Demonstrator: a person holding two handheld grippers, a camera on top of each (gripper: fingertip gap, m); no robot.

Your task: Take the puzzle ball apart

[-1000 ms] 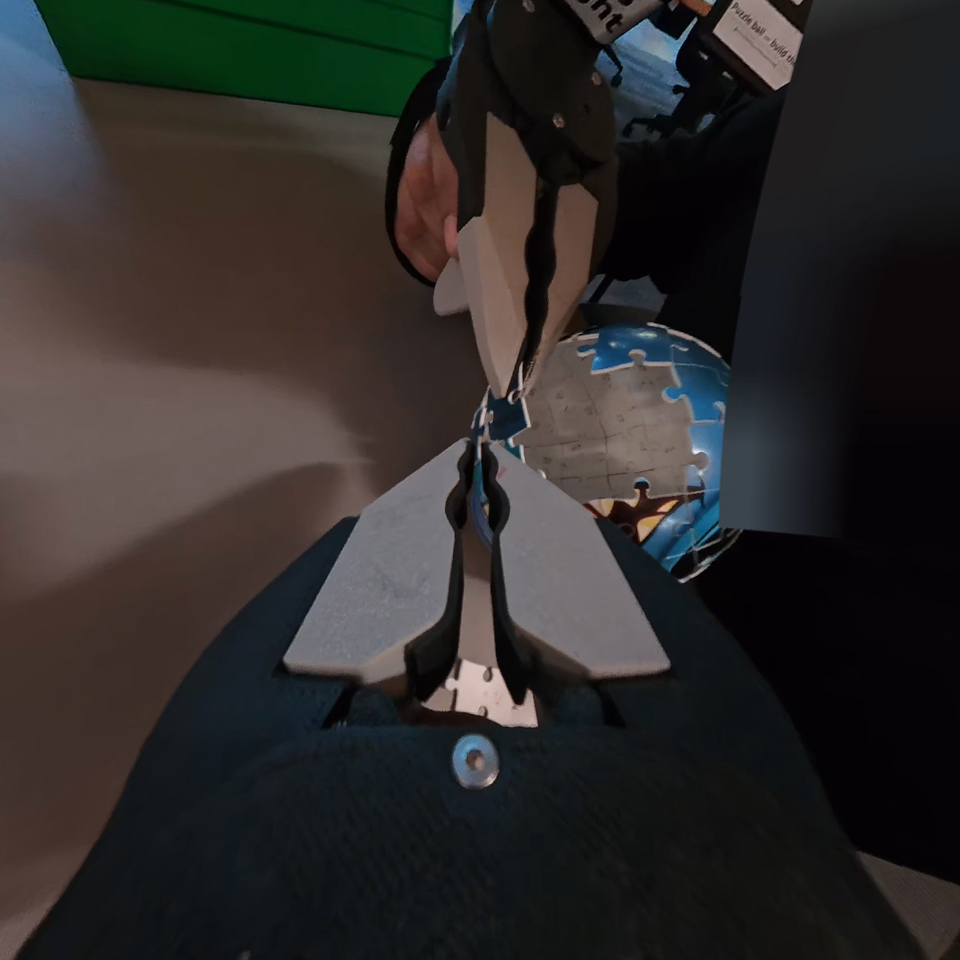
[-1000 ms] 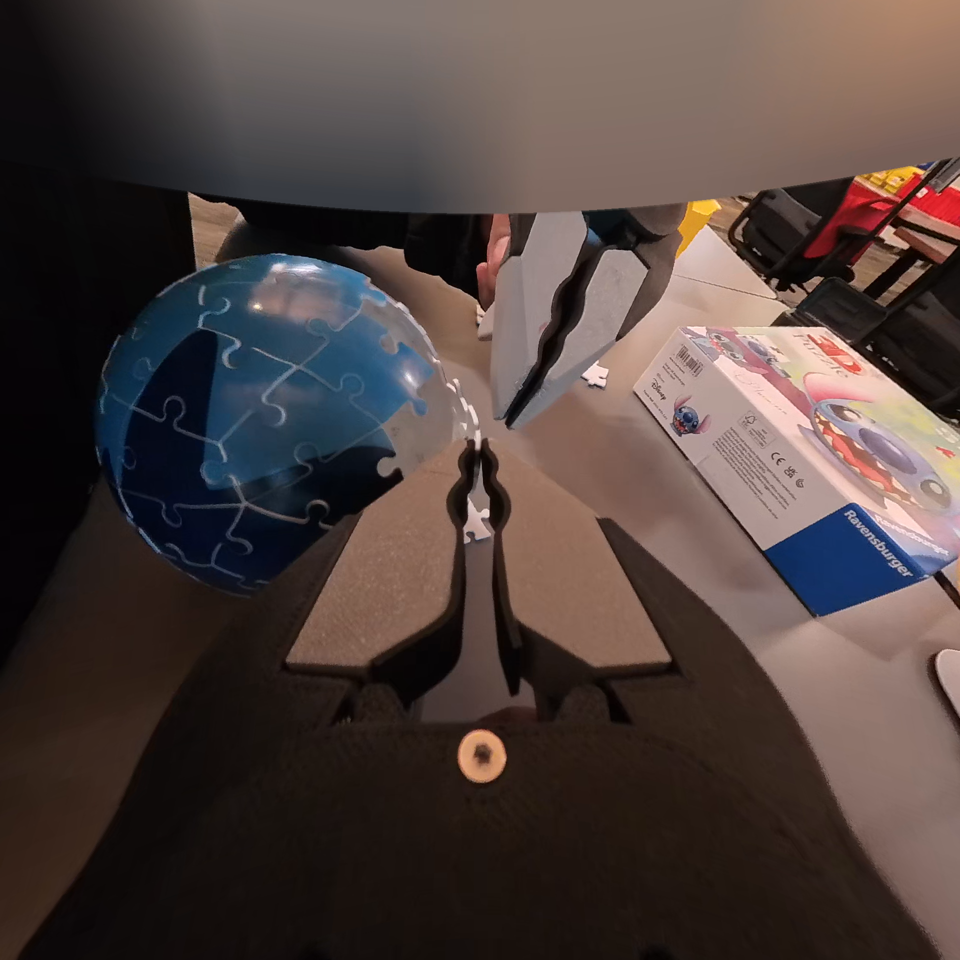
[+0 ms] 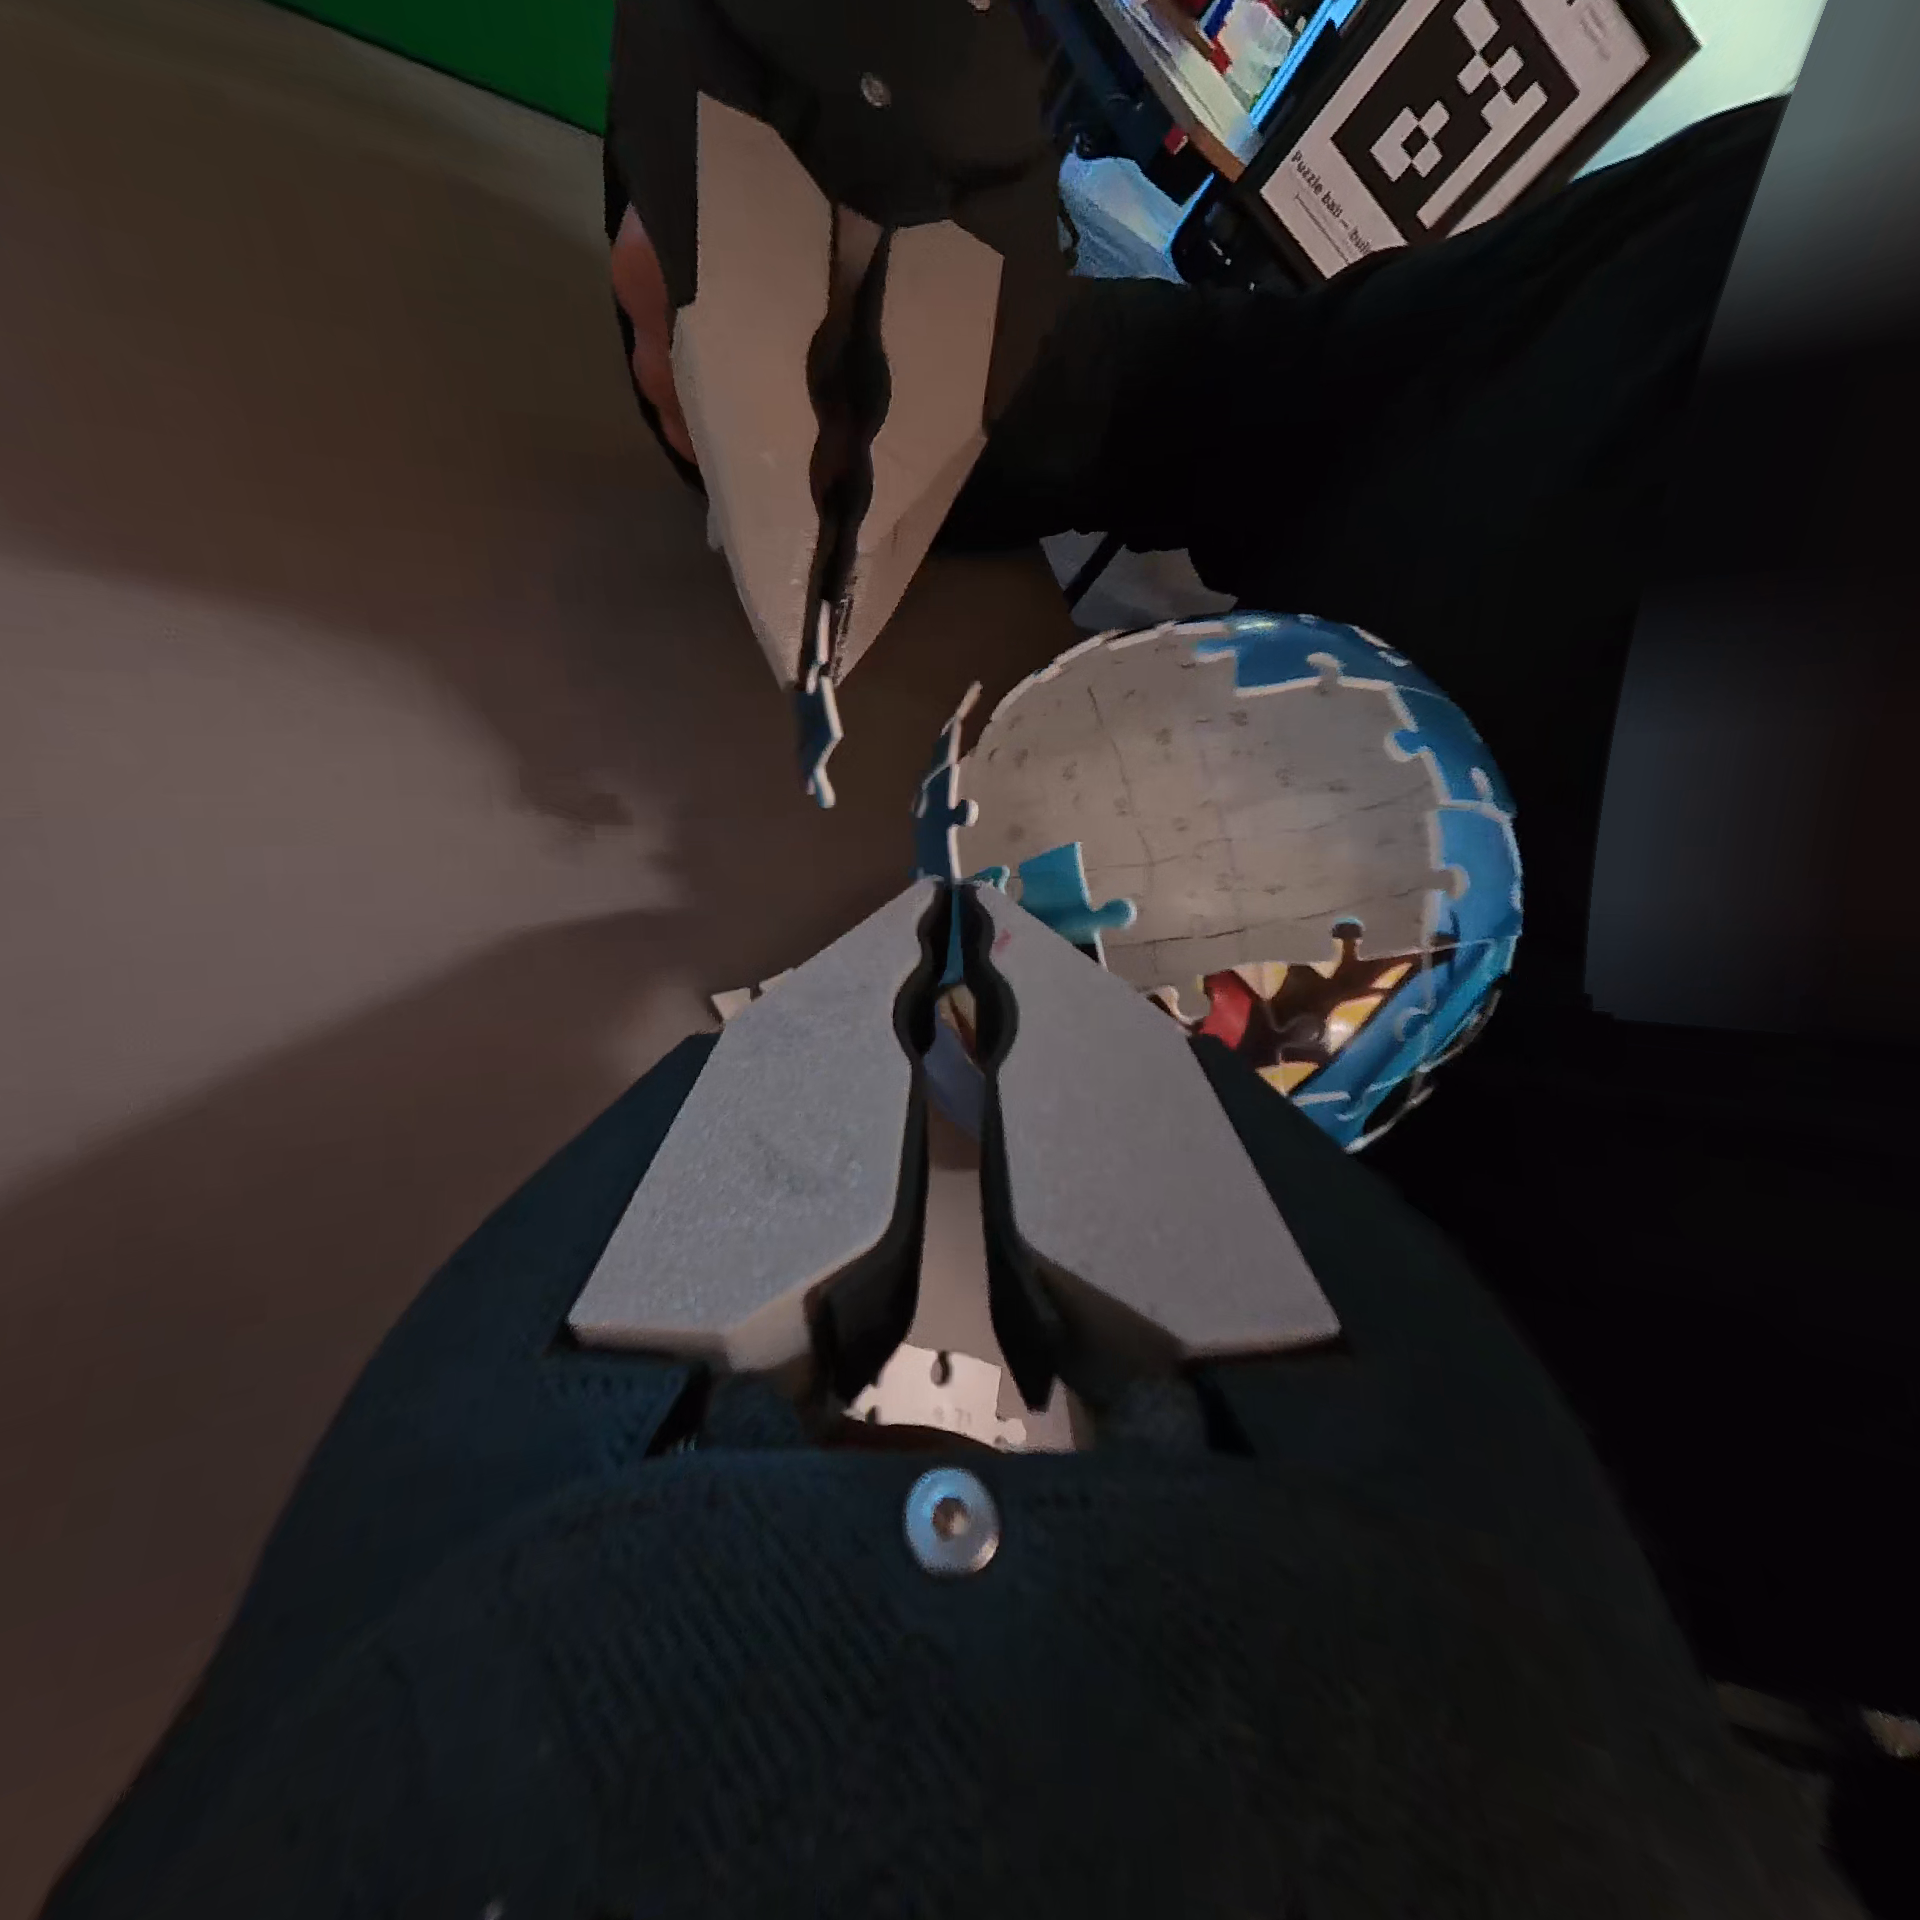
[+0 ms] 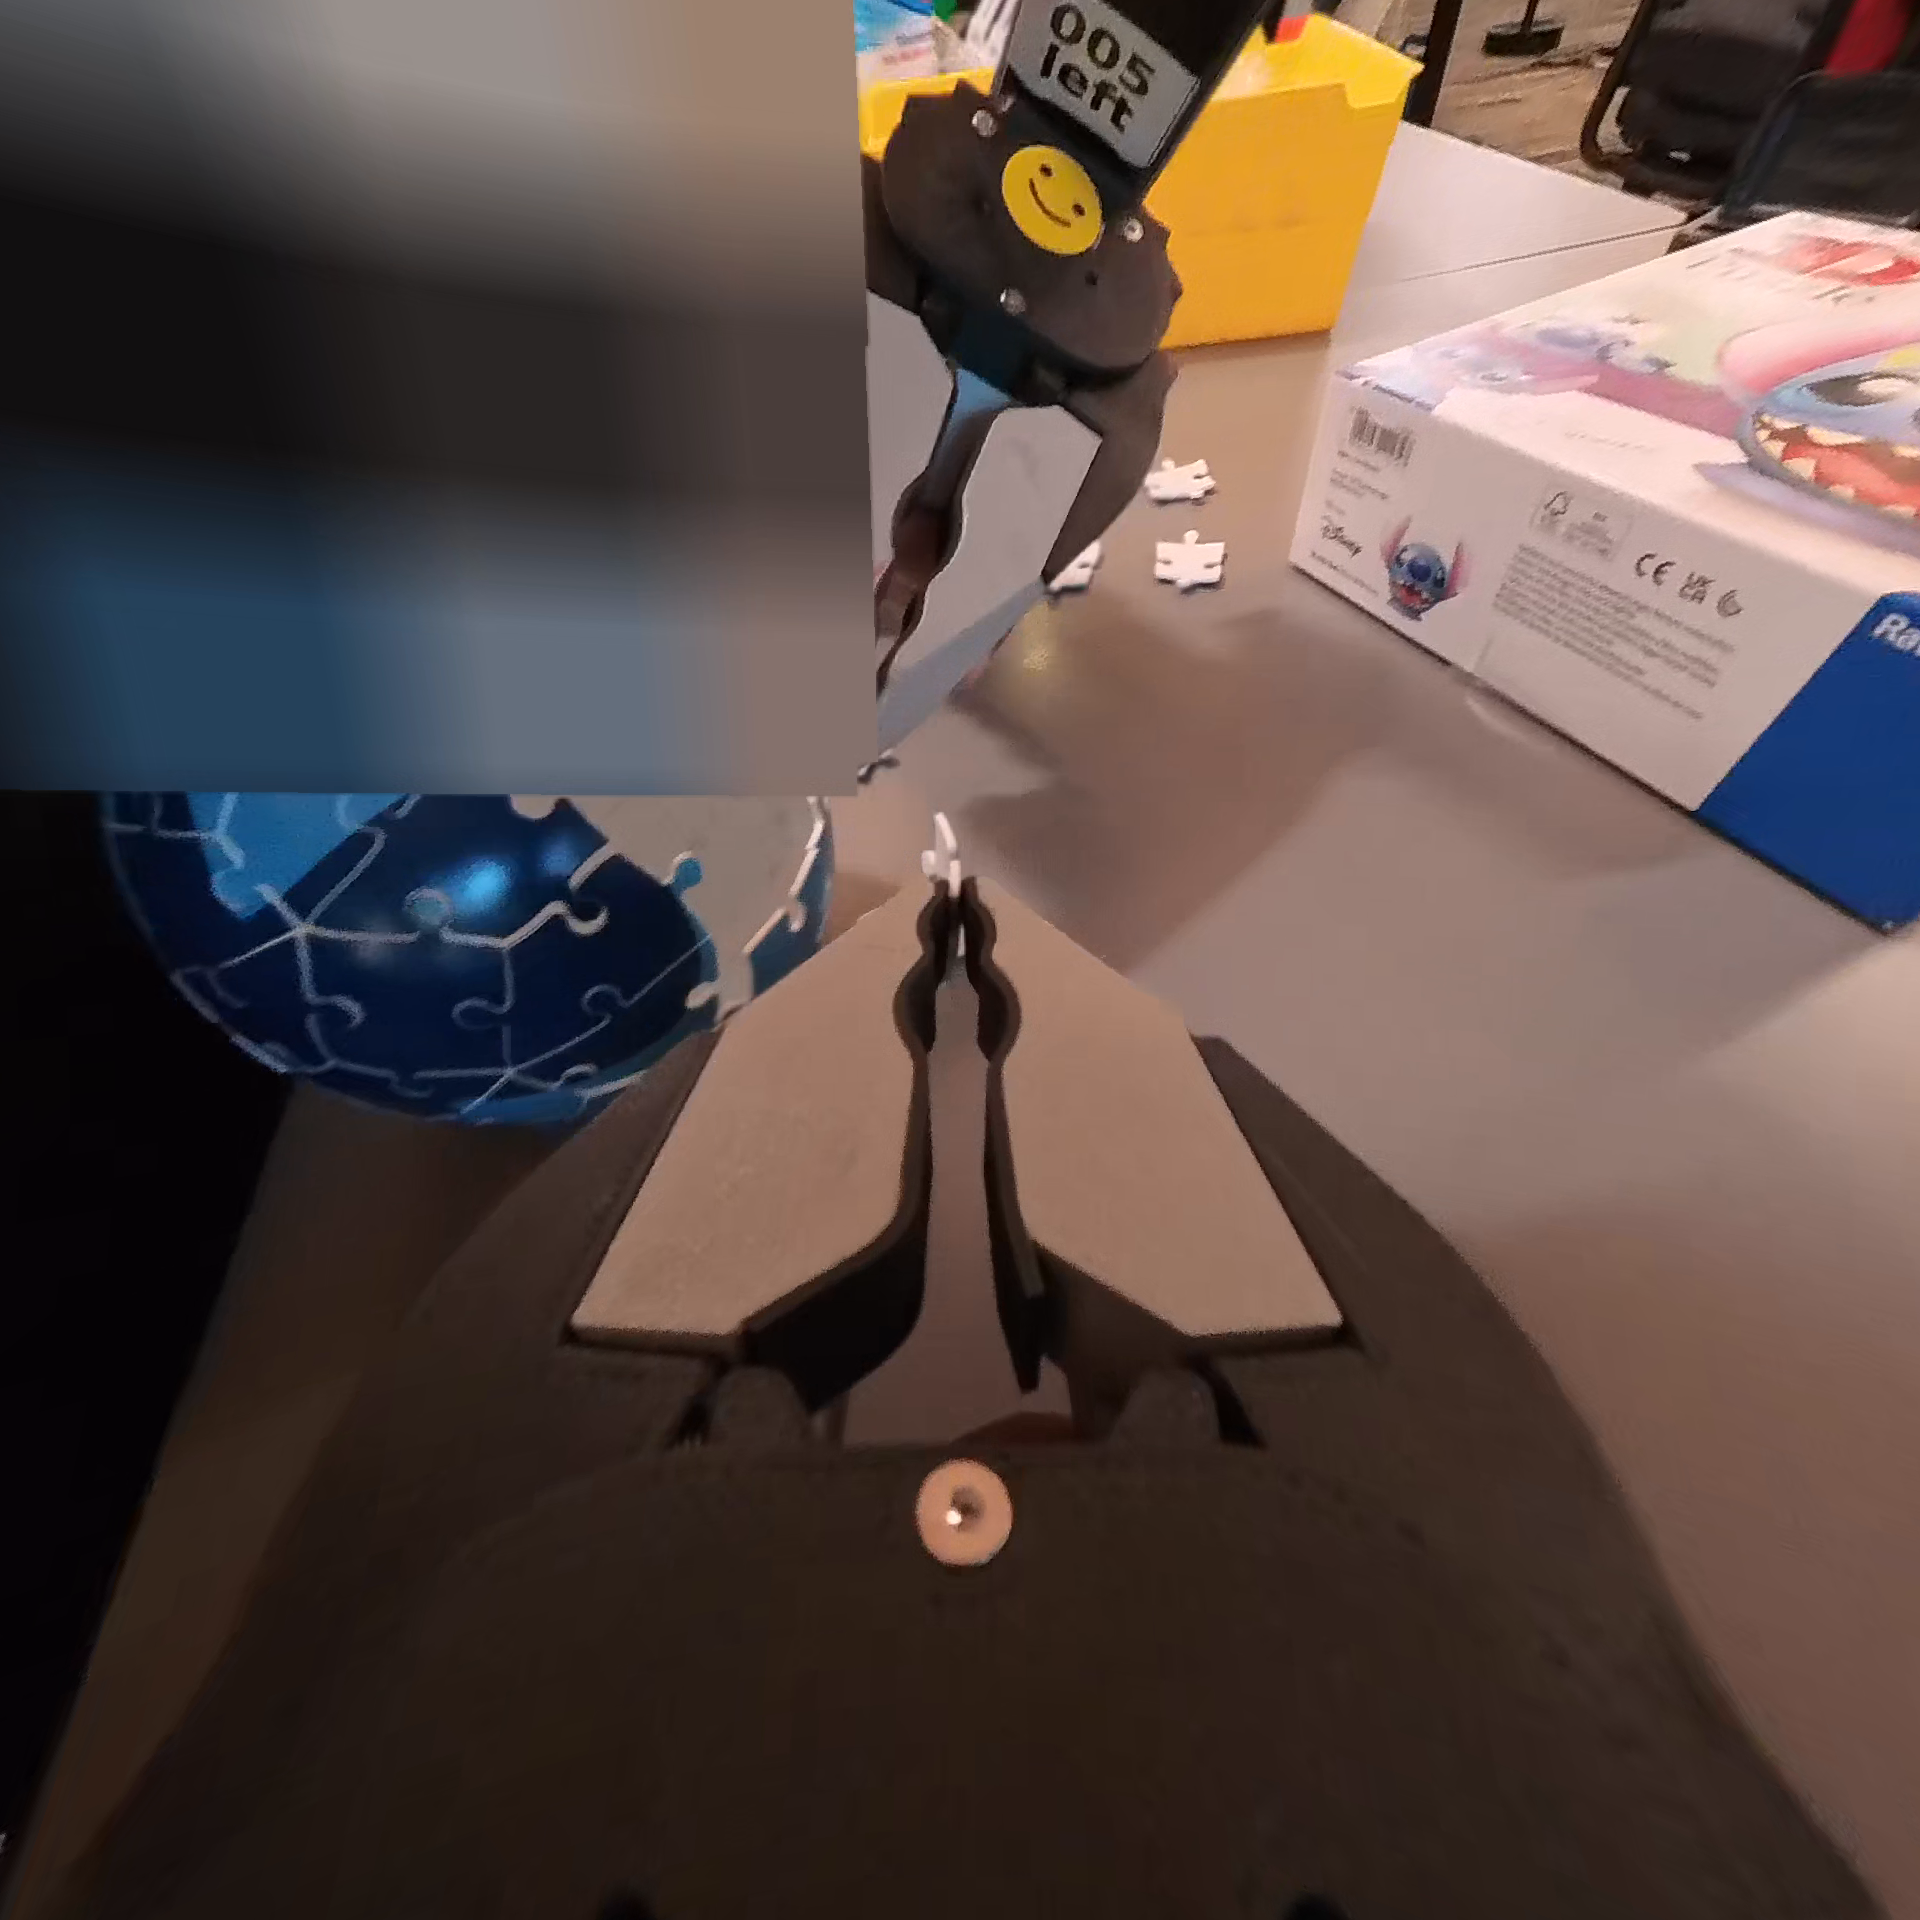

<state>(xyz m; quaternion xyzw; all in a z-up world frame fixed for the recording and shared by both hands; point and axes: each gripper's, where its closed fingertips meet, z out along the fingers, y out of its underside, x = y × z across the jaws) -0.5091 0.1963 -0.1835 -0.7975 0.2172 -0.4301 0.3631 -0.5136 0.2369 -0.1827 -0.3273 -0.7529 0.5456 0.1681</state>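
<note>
The puzzle ball (image 3: pixel 1247 862) is blue outside and white inside, with a wide hole in its shell. It hangs above the table from my left gripper (image 3: pixel 951 906), which is shut on the ball's rim at the hole's lower left edge. My right gripper (image 4: pixel 951 906) is shut on a single puzzle piece (image 4: pixel 943 860), seen edge-on. In the left wrist view the right gripper (image 3: pixel 821 665) holds that blue piece (image 3: pixel 816 743) up and left of the ball, clear of it. In the right wrist view the ball (image 4: pixel 416 966) is at the left and the left gripper (image 4: pixel 940 644) is above it.
A grey table (image 4: pixel 1351 987) lies below. The puzzle box (image 4: pixel 1662 540) sits at the right, a yellow bin (image 4: pixel 1278 187) behind it. Loose white pieces (image 4: pixel 1190 561) lie between them. A black-and-white marker card (image 3: pixel 1455 125) stands at the back. The grippers' ends are close to 5 centimeters from one another.
My right gripper has pulled a piece off the ball's rim and drawn it away from the ball. The ball stays held by my left gripper and shows a wider hole.
</note>
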